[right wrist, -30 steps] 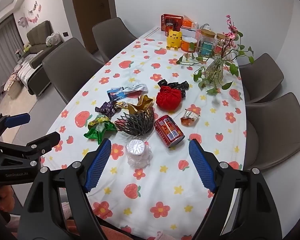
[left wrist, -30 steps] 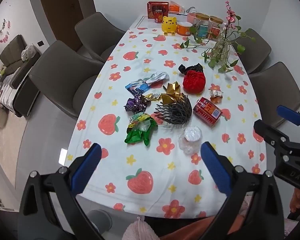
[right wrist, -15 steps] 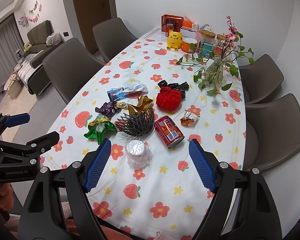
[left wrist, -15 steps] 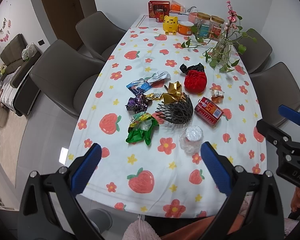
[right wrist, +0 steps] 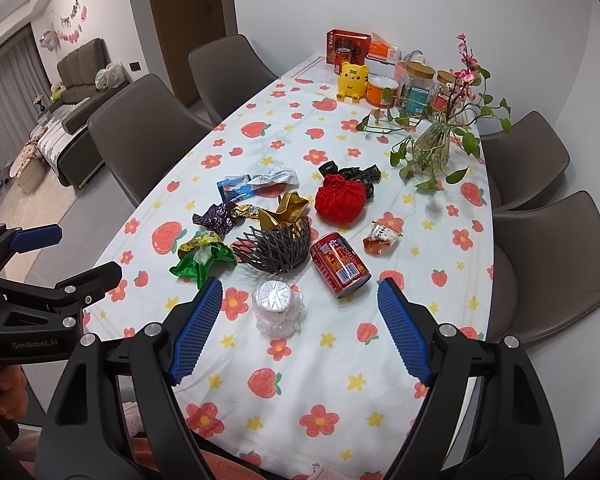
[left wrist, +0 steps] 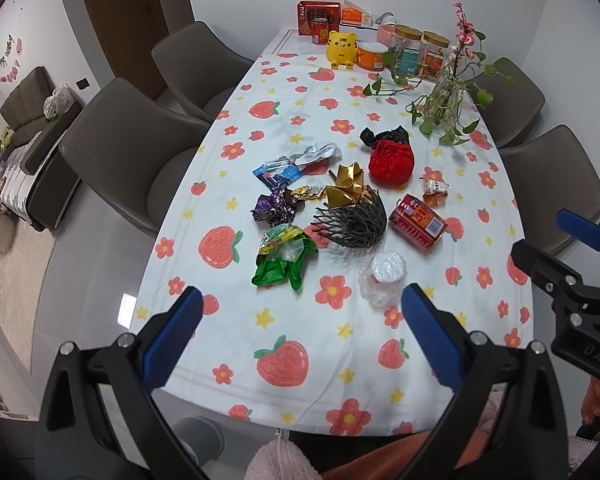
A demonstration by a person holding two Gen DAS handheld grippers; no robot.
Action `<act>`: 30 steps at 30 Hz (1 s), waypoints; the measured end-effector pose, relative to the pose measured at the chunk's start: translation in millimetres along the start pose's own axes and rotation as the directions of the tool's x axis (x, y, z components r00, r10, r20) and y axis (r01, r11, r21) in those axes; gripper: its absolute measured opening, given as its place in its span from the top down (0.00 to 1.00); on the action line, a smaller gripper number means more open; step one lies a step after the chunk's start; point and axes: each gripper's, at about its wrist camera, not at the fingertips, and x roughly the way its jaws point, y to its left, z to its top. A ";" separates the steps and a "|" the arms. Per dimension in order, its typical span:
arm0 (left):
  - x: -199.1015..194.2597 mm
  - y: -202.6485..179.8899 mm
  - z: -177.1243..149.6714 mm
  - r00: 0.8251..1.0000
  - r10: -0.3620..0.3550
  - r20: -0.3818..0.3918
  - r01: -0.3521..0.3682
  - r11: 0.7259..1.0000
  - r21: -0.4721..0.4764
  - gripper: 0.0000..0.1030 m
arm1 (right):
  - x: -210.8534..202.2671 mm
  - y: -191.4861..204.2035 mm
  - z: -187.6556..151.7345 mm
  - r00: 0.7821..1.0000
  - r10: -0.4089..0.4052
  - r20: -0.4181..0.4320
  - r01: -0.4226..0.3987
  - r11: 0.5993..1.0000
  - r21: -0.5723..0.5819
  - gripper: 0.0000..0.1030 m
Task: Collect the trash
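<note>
Trash lies in the middle of the flowered table (left wrist: 284, 344): a green wrapper (left wrist: 282, 262), a purple wrapper (left wrist: 274, 208), a gold foil (left wrist: 346, 186), a grey mesh basket (left wrist: 352, 220) on its side, a red can (left wrist: 418, 222) lying down, a crushed clear cup with a foil lid (left wrist: 382, 276), a red pouch (left wrist: 392, 164) and a small snack packet (left wrist: 434, 190). My left gripper (left wrist: 296, 334) is open and empty above the near table edge. My right gripper (right wrist: 300, 328) is open and empty, just short of the clear cup (right wrist: 278, 304) and the can (right wrist: 340, 266).
A vase of trailing plants (left wrist: 448, 100) stands at the right. Jars, a yellow tiger figure (left wrist: 342, 50) and boxes stand at the far end. Grey chairs (left wrist: 124, 148) line both sides. A blue and white wrapper (left wrist: 296, 164) lies beyond the pile.
Both grippers have drifted very slightly; the trash sits marginally lower in the left view. Nothing was taken hold of or let go.
</note>
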 end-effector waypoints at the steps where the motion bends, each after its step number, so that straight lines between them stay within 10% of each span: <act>1: -0.3 -0.3 0.2 1.000 0.001 -0.001 -0.001 1.000 0.000 0.04 | 0.1 0.7 0.1 1.000 0.000 0.000 0.000 1.000 0.000 0.25; 30: 1.7 1.9 -1.1 1.000 -0.001 -0.009 0.001 1.000 0.000 0.04 | 4.3 7.5 -0.4 1.000 0.023 -0.006 -0.023 1.000 -0.016 0.25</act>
